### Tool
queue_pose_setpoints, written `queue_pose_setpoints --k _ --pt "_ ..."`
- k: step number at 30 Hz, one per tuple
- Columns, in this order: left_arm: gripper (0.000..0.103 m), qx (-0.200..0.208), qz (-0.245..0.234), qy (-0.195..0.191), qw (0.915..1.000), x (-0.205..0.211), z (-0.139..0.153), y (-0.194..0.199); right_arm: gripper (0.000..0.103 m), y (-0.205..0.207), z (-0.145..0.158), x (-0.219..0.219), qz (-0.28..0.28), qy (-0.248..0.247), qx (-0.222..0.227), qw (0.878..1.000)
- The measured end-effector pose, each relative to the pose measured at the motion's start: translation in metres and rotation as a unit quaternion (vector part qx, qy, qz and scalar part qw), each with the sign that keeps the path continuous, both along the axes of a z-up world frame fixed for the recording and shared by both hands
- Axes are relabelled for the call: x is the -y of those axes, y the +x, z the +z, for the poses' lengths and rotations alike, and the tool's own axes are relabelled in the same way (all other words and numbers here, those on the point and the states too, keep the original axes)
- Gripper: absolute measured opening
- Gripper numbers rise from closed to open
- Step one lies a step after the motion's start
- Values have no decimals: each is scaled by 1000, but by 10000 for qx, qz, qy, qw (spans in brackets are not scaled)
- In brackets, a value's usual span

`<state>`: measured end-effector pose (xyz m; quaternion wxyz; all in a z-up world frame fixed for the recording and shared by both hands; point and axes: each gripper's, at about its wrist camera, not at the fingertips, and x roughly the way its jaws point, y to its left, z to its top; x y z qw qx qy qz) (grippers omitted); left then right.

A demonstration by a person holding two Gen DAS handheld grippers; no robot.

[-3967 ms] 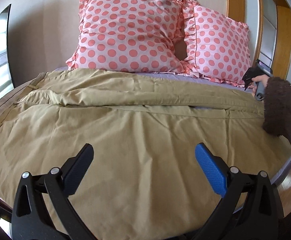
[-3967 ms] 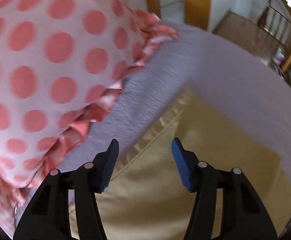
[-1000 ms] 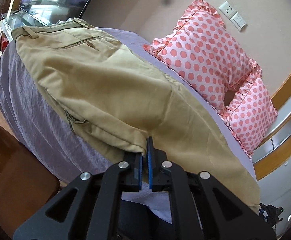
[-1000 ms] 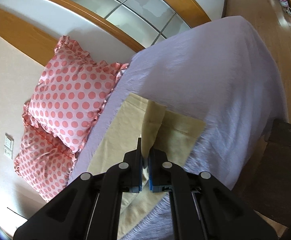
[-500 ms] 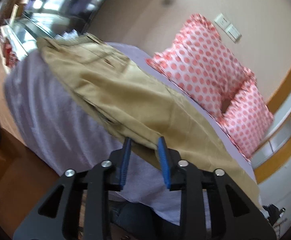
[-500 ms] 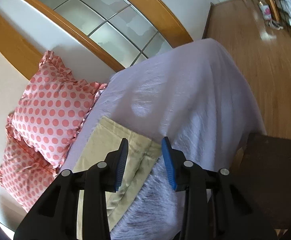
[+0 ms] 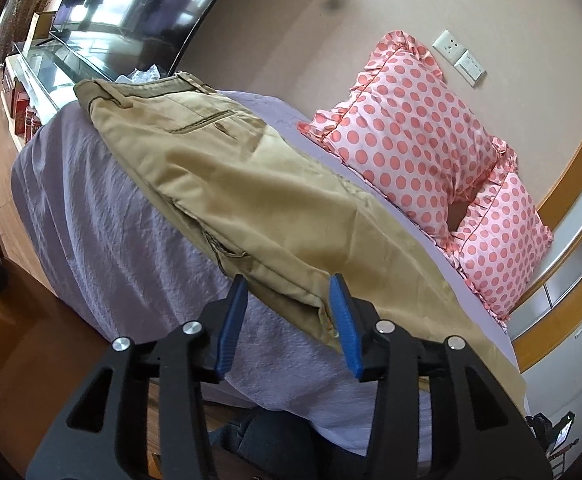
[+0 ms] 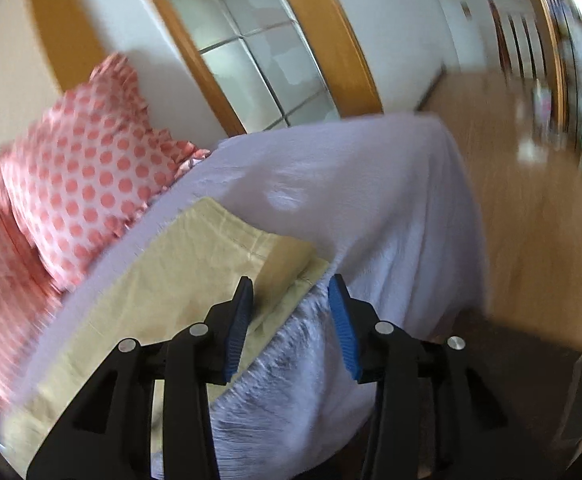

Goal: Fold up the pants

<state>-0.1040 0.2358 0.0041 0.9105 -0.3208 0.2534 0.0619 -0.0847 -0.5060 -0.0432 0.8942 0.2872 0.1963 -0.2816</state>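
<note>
- Now, the khaki pants lie on the lavender bedspread, doubled lengthwise, one leg stacked on the other.
- Long axis in the left wrist view: waistband at upper left, legs running down to lower right, toward the frame's bottom edge.
- Doubled edge of the cloth sits right at the left gripper, between the blue pads; jaws spread apart, nothing pinched, whether they touch the cloth I cannot tell.
- Over in the right wrist view, blurred, the leg cuffs show just above centre, with the cloth running off to lower left.
- Right gripper also stands spread wide and empty; the cuff corner lies just ahead of its left pad, slightly left of the gap.
- So each claw sits at one end: left by the seat and thigh, right by the cuffs.
- My read: the lengthwise fold is down, and the crosswise fold comes next, which would turn on the right gripper, nearer the cuffs, carrying them along the long axis to the waistband.
- Beyond the pants, two polka-dot pillows rest by the wall, near the far long edge.
- Wood floor drops away at right.
</note>
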Motion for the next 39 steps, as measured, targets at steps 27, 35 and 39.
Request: queue_pose_setpoints --k 27,35,39 --pt "53 137 122 -187 9997 -2 -3 -9 5 57 84 -119 3142 70 1909 9299" --pt "76 166 237 -63 9996 -2 5 -18 6 85 70 -370 6474 -375 876 7561" --pt "80 91 101 -25 9999 -7 5 -15 42 63 38 -431 7008 -1095 -34 7049"
